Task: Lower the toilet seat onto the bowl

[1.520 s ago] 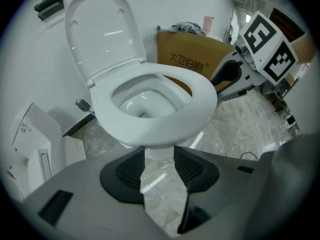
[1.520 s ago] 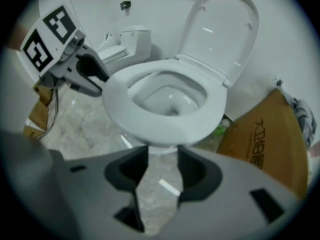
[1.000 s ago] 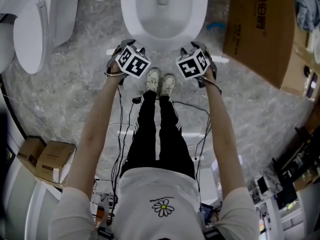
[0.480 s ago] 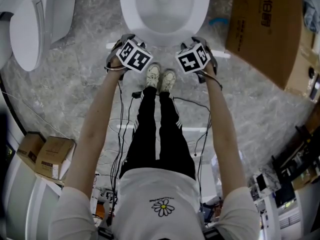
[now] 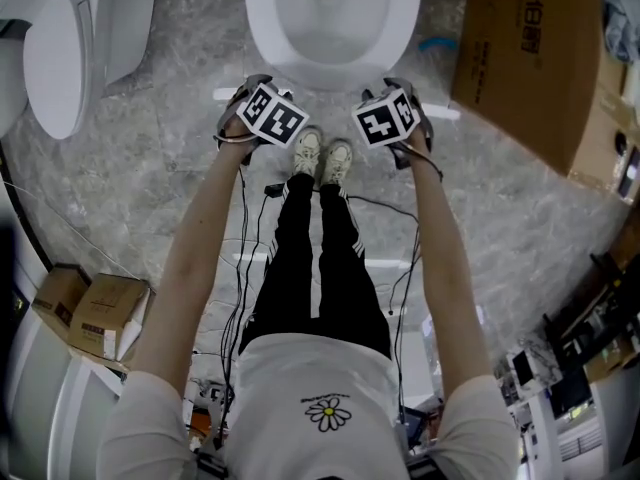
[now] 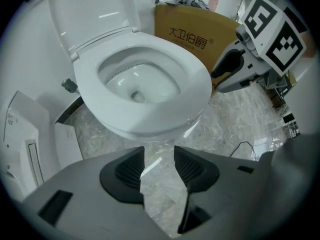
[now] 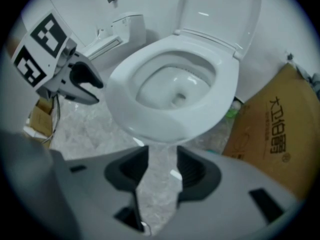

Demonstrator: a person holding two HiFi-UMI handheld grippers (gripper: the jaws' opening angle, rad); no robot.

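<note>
1. At the far left of the head view, a second toilet (image 5: 60, 48) is seen on the marbled floor (image 5: 150, 188).
2. The left gripper (image 6: 159, 166) is held low, just before the front of the bowl (image 6: 150, 126). Its jaws are parted, and only floor is seen between them.
3. In the middle, the toilet seat (image 6: 192, 84) appears to be laid flat on the bowl, while the lid (image 6: 92, 14) is stood upright behind it.
4. The right gripper (image 7: 162, 166) is held beside the left one, clear of the bowl. Its jaws are likewise parted, and nothing is gripped.
5. At the right, a cardboard box (image 5: 520, 58) is stood near the toilet.
</note>
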